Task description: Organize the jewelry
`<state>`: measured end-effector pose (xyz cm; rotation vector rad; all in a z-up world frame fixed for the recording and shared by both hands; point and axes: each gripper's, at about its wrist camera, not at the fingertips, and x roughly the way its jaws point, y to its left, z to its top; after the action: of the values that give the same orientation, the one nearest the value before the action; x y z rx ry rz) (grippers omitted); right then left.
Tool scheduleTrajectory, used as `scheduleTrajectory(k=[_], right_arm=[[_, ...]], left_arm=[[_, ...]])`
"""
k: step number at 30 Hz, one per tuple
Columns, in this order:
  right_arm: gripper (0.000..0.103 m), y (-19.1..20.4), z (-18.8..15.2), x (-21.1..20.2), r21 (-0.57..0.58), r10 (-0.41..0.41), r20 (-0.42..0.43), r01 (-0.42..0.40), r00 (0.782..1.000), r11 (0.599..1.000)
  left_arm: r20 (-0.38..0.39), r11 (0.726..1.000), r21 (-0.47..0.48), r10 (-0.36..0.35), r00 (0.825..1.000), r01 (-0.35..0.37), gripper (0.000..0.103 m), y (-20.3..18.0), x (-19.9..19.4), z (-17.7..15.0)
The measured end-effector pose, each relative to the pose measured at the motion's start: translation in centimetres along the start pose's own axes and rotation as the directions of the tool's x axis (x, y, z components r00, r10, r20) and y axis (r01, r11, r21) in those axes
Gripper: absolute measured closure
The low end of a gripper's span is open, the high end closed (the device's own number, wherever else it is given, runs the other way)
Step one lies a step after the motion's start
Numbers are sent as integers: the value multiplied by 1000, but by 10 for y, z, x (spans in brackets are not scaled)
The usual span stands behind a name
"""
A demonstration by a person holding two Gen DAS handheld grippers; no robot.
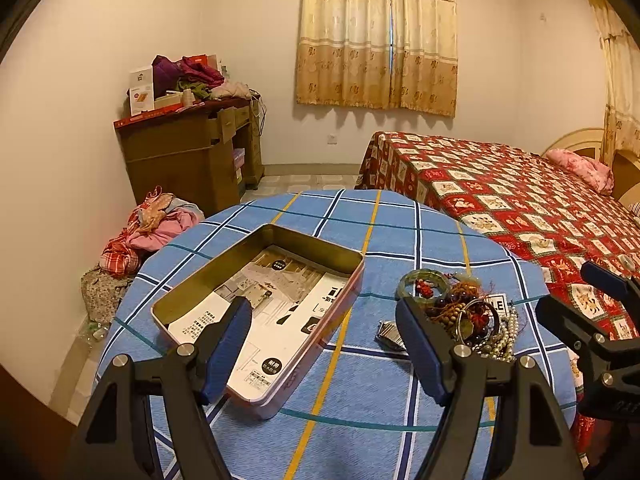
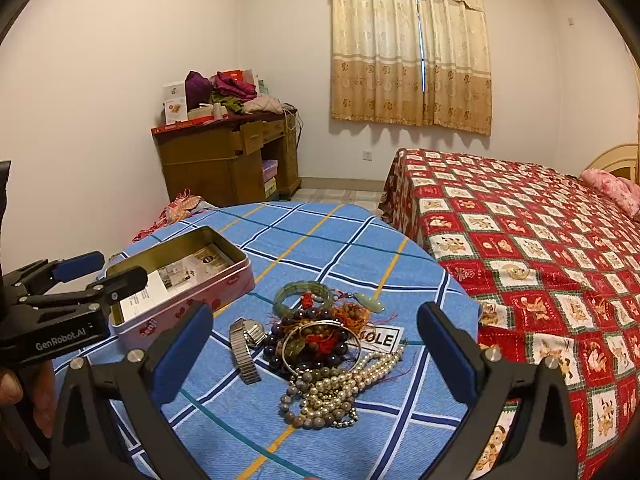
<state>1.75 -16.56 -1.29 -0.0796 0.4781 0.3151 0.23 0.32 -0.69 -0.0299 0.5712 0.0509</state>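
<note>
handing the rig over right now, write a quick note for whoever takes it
Left gripper: open, holding nothing, hovering over the near end of the tin.
Right gripper: open, holding nothing, above the jewelry pile.
The tin is open on the blue checked tablecloth, with only a printed paper sheet inside.
To its right lie a green bangle, dark bead bracelet, pearl strands and a metal-band watch, all heaped together.
Done: nothing is in the tin yet.
Left: every piece, probably starting with the watch, which lies at the pile's edge.
</note>
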Motion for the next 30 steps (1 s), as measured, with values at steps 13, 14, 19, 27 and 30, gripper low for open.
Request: scheduleTrajectory(k=[13,14,19,27,30], right_arm=[[0,6,-3,1,-1,8,0,-8,1000,1000],[0,7,-3,1,-2,10,-1,-10,1000,1000],[0,7,-4,1,0,11,-2,-11,1000,1000],[0,8,-5,1,-3,12,-5,-12,1000,1000],[0,8,-5,1,-1,14,-4,-14,1000,1000]], left_arm=[[-8,1000,4,11,1000,-11,29,-1,3,-1],[-8,1000,3,11,1000,-11,29,-1,3,-1],[-8,1000,2,12,1000,-12,29,-1,3,0],[-7,1000,1,19,1000,-19,29,0,4,-1],[-8,1000,1,20,1000,-20,29,1,4,-1]])
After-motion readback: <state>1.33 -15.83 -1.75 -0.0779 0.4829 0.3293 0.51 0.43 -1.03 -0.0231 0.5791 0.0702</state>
